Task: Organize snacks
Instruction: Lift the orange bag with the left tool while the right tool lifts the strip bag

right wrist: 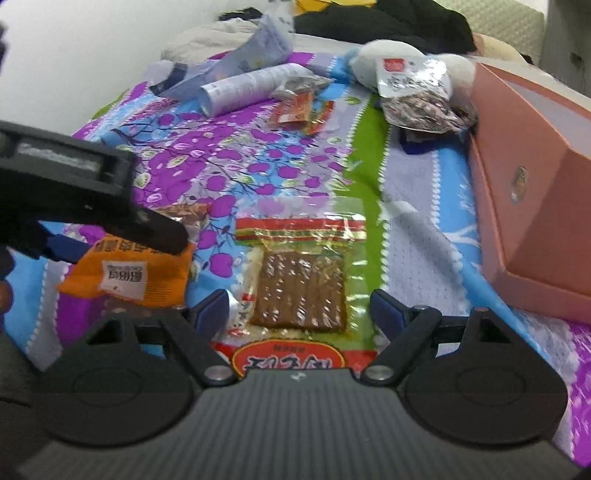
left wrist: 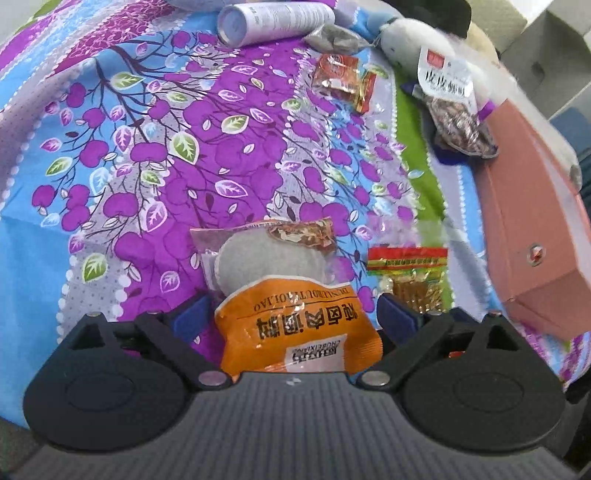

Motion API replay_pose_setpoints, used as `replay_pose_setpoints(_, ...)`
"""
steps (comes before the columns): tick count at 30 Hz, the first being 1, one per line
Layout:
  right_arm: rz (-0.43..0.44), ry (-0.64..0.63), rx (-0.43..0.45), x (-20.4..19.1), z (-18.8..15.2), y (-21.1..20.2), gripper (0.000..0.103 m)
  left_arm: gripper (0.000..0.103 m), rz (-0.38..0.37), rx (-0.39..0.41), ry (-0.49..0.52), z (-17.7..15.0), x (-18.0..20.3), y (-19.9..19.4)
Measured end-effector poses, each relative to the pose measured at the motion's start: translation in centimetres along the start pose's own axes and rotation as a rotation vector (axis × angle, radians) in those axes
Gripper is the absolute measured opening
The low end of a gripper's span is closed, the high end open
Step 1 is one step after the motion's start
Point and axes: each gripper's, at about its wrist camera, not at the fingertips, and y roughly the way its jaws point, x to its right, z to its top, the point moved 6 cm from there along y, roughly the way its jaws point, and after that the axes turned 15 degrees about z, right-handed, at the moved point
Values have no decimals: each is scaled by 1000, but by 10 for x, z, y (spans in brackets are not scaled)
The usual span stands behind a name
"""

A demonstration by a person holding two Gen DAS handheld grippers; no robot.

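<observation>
orange snack packet [left wrist: 295, 332] lies on the floral bedsheet [left wrist: 147, 147] between the spread, untouching fingers of the left tool [left wrist: 295, 317]; the right tool [right wrist: 299, 306], also wide, straddles a clear-wrapped brown snack [right wrist: 301, 291] without gripping.

a bedsheet [right wrist: 280, 173] printed with purple fruit and green leaves covers the surface. a white cylindrical bottle [left wrist: 273, 20] lies on its side at the far end. a pink box [right wrist: 535, 221] sits at the right edge, with a white plush toy [left wrist: 413, 37] beyond it.
</observation>
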Motion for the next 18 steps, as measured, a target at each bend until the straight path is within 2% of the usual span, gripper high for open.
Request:
replay_pose_setpoints(9,21,-25,4,-2,-4,3,86,101,66,32,73,1,13,9)
replay_pose_setpoints(14,18,-11,12,1,-2,0,70,101,107,43,67,1,16,13)
replay_pose_setpoints(16,33,9,24,3,0,-5,52,95,122,56,68,1,14,11)
replay_pose_setpoints(18,39,38,25,6,1,-10,51,89,116,69,71,3,10,9)
